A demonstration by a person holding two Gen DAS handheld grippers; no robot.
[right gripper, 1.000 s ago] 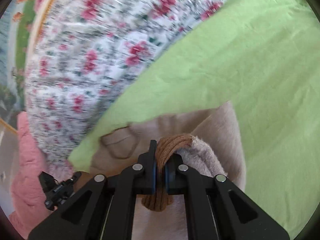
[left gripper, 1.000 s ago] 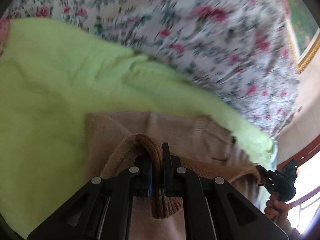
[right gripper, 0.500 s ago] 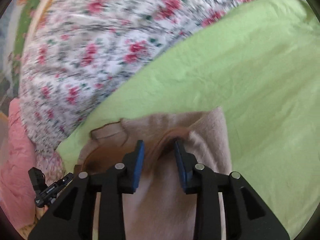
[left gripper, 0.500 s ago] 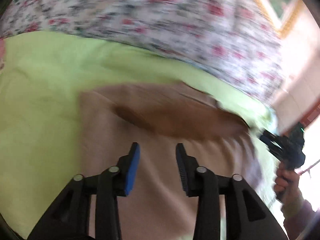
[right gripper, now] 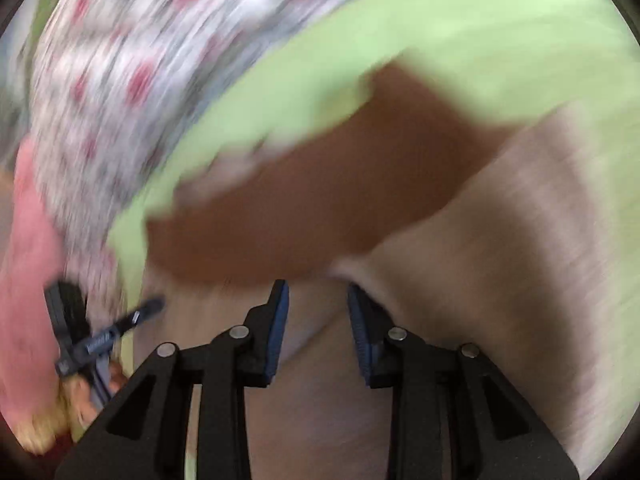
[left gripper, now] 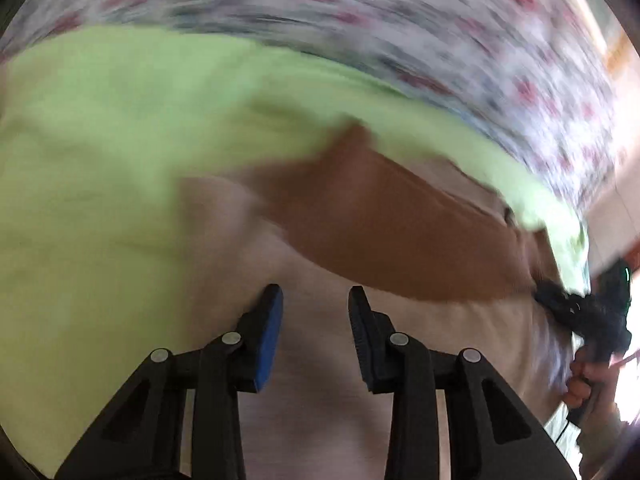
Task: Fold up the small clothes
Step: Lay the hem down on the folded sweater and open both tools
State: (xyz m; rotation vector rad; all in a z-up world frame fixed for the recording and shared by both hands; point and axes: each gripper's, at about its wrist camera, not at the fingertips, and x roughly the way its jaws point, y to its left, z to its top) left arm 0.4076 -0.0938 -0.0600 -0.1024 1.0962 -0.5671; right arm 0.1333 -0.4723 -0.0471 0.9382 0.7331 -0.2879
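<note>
my left tongs [left gripper: 315,300] hang with their jaws apart and closing a little, nothing between the blue pads, only the pale beige garment [left gripper: 328,400] lying flat beneath them. my right tongs [right gripper: 316,300] are likewise parted, a soft fold of the same cloth showing in the gap, though i cannot tell if the pads touch it; i judge they grip nothing. the garment lies on the lime green sheet [left gripper: 100,160] spread over the flowered bedcover [left gripper: 440,20], so it is on a bed, not a table. its darker brown band [left gripper: 392,240], which i take for the inner side near the waist or hem, runs crosswise just ahead of both tongs, from left to right in the left view, and its long axis follows that same line. both frames are smeared, so the edges are uncertain. in the left view the other gripper and the person's hand [left gripper: 588,376] sit at the far right end of the band; in the right view the left gripper shows low at the left, beside something pink [right gripper: 28,280]. the two tongs stand at opposite ends of the band, each about as near, so i judge the next fold wants both reaching forward to that edge together.
</note>
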